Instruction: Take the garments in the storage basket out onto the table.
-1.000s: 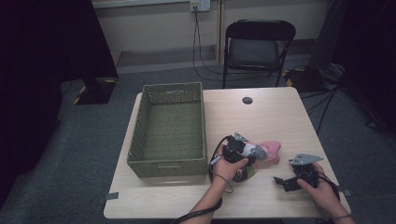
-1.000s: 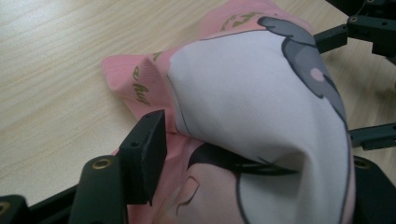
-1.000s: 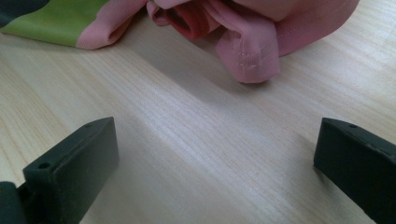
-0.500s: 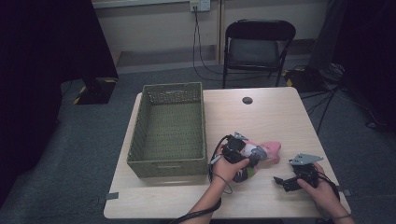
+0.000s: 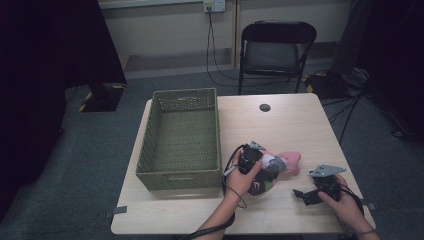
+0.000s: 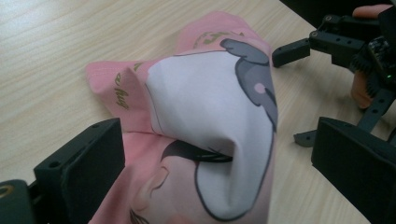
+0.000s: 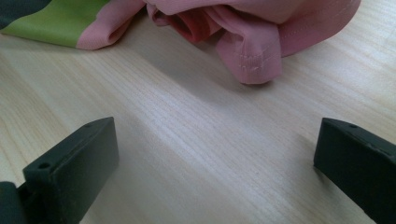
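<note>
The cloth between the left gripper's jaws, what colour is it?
Pink cloth with a white and grey print, clearest in the left gripper view.

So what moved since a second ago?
Almost nothing. The left gripper still sits open over the pink cloth, and the right gripper still waits open on the table. The basket stayed put.

— What stands beyond the light wood tabletop (image 5: 280, 130)?
— A black folding chair (image 5: 276, 50), on grey carpet (image 5: 75, 165). A wall outlet (image 5: 210, 5) feeds hanging cables (image 5: 212, 45).
— And the left side?
— A dark curtain (image 5: 50, 60); the room is dim.
</note>
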Demonstrator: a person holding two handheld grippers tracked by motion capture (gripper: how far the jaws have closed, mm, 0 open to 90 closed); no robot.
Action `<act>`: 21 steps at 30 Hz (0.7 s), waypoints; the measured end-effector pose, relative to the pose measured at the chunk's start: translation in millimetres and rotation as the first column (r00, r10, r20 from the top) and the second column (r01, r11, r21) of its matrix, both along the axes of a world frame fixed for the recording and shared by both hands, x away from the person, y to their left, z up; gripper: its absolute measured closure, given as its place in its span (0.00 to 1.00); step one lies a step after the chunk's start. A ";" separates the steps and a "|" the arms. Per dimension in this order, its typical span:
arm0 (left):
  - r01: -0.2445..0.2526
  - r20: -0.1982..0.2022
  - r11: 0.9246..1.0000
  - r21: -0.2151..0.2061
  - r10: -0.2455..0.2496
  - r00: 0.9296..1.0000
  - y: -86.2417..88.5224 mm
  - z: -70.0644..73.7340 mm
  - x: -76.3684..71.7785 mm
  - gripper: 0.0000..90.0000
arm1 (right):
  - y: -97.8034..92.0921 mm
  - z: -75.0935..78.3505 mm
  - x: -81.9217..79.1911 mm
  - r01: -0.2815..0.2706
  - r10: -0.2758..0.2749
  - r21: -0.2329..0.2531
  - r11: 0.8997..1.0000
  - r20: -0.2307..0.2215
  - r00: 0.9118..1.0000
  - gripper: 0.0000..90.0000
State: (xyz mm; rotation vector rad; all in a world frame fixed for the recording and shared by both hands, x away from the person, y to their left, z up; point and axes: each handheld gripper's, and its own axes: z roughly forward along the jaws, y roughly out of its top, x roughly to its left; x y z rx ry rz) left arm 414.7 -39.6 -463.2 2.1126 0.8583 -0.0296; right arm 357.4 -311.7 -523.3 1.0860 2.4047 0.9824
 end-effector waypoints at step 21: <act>0.086 0.020 0.996 0.018 -0.087 0.996 8.6 11.2 -12.9 0.02 | 0.0 0.0 0.0 0.000 0.000 0.000 1.000 0.000 1.000 0.00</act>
